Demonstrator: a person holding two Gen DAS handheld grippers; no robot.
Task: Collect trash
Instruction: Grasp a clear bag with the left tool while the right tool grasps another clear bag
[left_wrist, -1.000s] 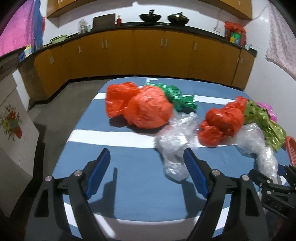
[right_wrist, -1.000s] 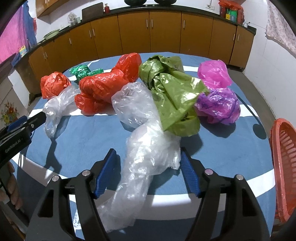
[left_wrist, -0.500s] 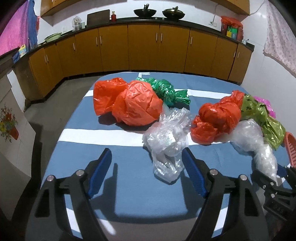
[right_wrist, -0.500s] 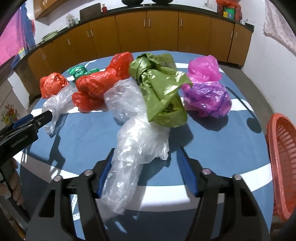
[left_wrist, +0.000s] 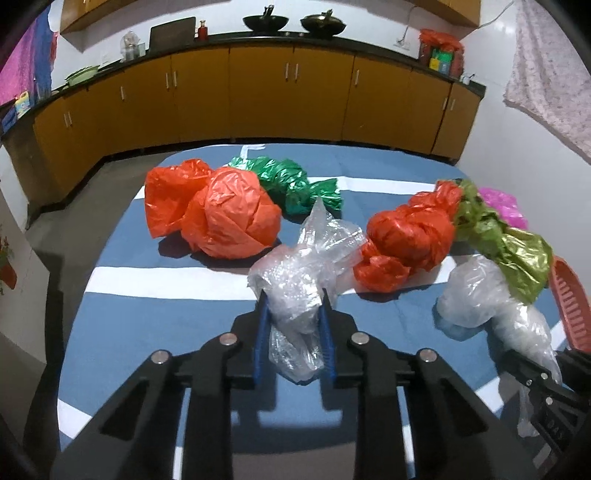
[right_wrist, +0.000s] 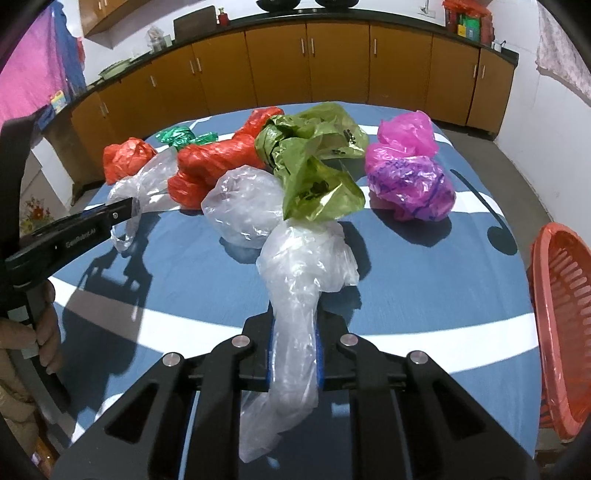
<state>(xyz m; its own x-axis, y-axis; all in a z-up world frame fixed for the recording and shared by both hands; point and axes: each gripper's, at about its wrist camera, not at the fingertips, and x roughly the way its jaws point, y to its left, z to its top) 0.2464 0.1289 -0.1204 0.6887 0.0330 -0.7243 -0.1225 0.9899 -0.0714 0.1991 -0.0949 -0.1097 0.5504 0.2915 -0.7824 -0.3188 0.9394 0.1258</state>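
With my left tongs (left_wrist: 294, 325) pinching one clear bag (left_wrist: 303, 266) and my right tongs (right_wrist: 294, 354) another (right_wrist: 299, 295) above the blue counter (right_wrist: 424, 280), I fear slippery film sliding free short of the orange basket (right_wrist: 565, 332).

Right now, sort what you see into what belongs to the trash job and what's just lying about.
Job:
left gripper clamping a clear bag
right gripper clamping a long clear bag
orange bag
dark green bag
twisted orange bag
light green bag
pink bag
orange basket

Lying about:
woks
hanging cloth
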